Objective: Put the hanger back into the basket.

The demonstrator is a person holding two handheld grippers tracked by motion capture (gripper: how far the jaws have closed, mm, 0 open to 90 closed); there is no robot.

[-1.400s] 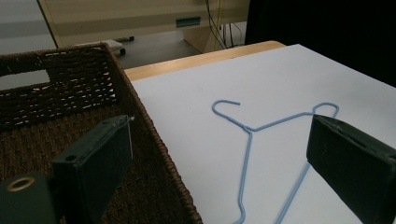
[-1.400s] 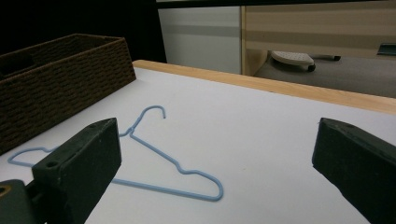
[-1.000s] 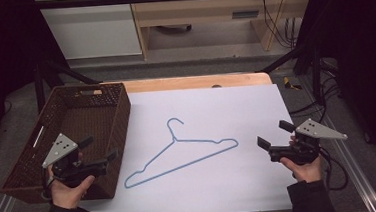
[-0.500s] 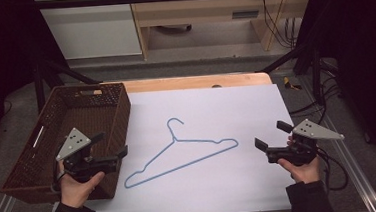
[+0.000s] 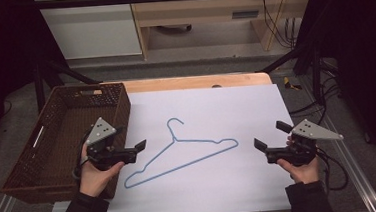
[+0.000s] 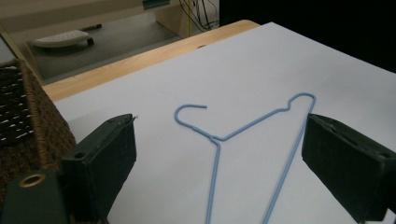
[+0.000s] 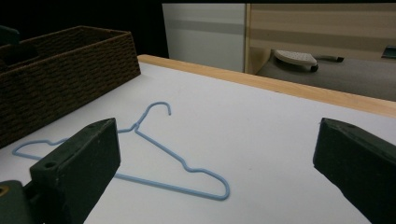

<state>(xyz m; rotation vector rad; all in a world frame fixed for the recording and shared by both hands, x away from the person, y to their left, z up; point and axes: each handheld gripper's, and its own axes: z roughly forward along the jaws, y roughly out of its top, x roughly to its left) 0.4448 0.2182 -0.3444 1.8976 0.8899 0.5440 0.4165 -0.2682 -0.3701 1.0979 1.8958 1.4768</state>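
We hold both tools wide apart in the jaws and empty. The blue wire hanger (image 5: 179,149) lies flat mid-bench between them, so our left tool (image 5: 141,146) can close on its near end, our right tool (image 5: 259,145) waiting beside the far shoulder.

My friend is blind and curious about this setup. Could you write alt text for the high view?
A thin blue wire hanger lies flat on a white table, untouched. A person's hands hold an open left gripper and an open right gripper at either end of it. A dark woven basket sits at the table's left edge.
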